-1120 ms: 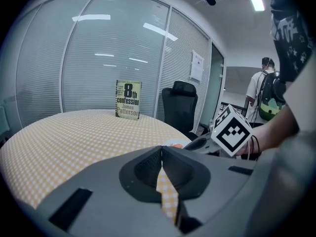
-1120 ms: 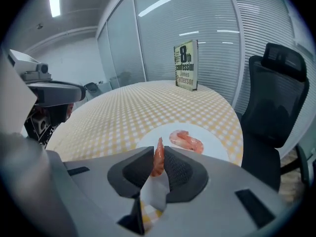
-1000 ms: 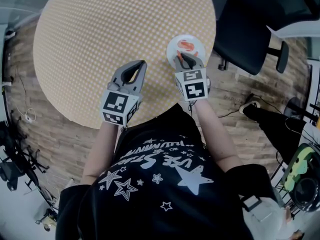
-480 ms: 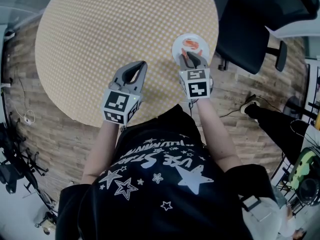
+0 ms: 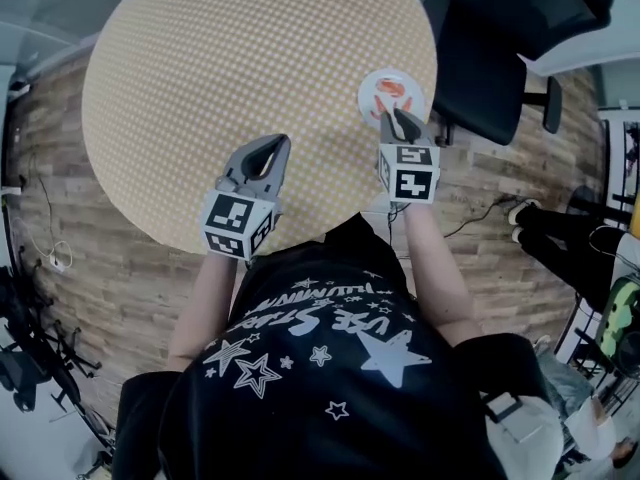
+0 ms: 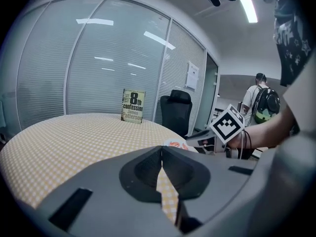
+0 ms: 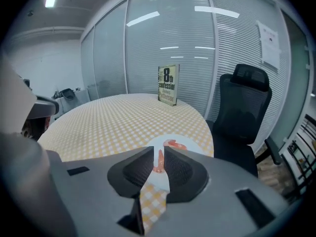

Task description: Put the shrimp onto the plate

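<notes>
Shrimp point(image 7: 158, 166) is what we're watching, and it looks pinched between the narrow jaws of the right gripper point(image 7: 159, 152), hanging just over the near rim of the white plate point(image 7: 195, 146). A second shrimp point(image 7: 174, 144) already lies on that plate, so we judge this to be the release step. To do it well, we'd want the jaws carried a little further in over the bare white, lowered close to the surface, and then eased apart gently so the piece drops flat rather than rolling off the rim, and lands beside the other shrimp rather than on it. The left gripper point(image 6: 161, 148) hangs off to the side above the table with its jaws pressed together on nothing; it has no job here and can stay out of the way. The plate sits close to the edge of a round table point(image 7: 123, 117) covered in a yellow-and-white checked cloth, so there's not much margin on that side. A book point(image 7: 168, 85) stands upright at the far edge, a black office chair point(image 7: 244, 112) waits just beyond the plate, and we see glass walls with blinds point(image 7: 163, 33) around a wood-plank floor point(image 5: 130, 268).
</notes>
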